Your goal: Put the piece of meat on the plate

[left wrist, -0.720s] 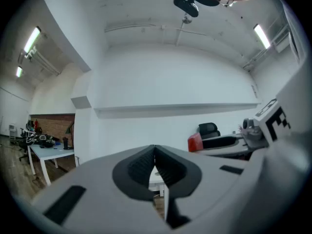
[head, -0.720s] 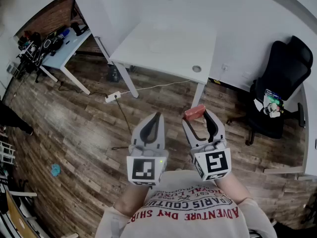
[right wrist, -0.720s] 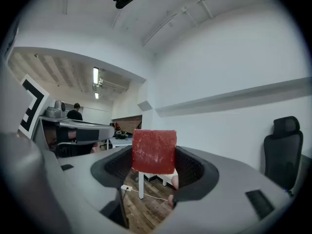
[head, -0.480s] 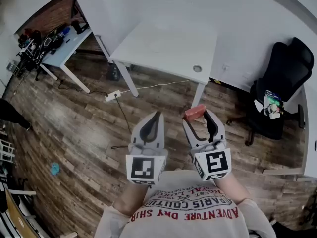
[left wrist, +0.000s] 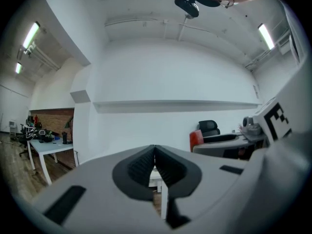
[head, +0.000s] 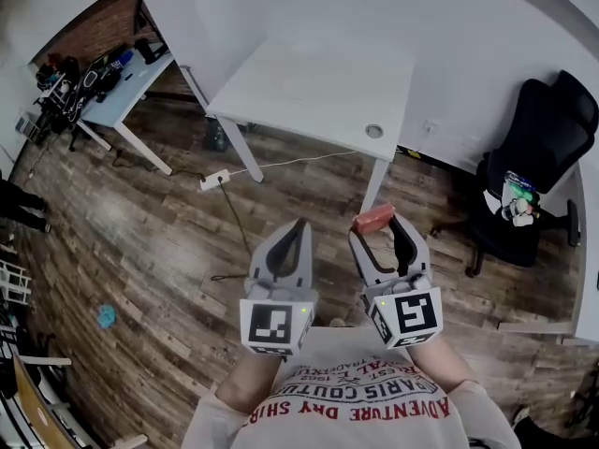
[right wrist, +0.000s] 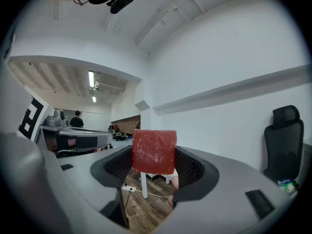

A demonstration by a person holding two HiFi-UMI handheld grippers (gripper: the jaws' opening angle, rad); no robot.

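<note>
Above wood floor [head: 168, 251], right hand-held gripper [head: 380, 228], level, grips meat [head: 372, 217].

I read this as office-lab space: white desk [head: 318, 82], black swivel chair [head: 543, 138], second desk [head: 126, 99] piled with gear by brick wall [head: 89, 36], wood-plank floor [head: 140, 251], ceiling strip lights [left wrist: 30, 34].

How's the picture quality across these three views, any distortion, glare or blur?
Head view: fisheye bows the white wall, even light. Left gripper view: black corners, bright strip light, left claw soft. Right gripper view: black corners, meat sharp.
</note>
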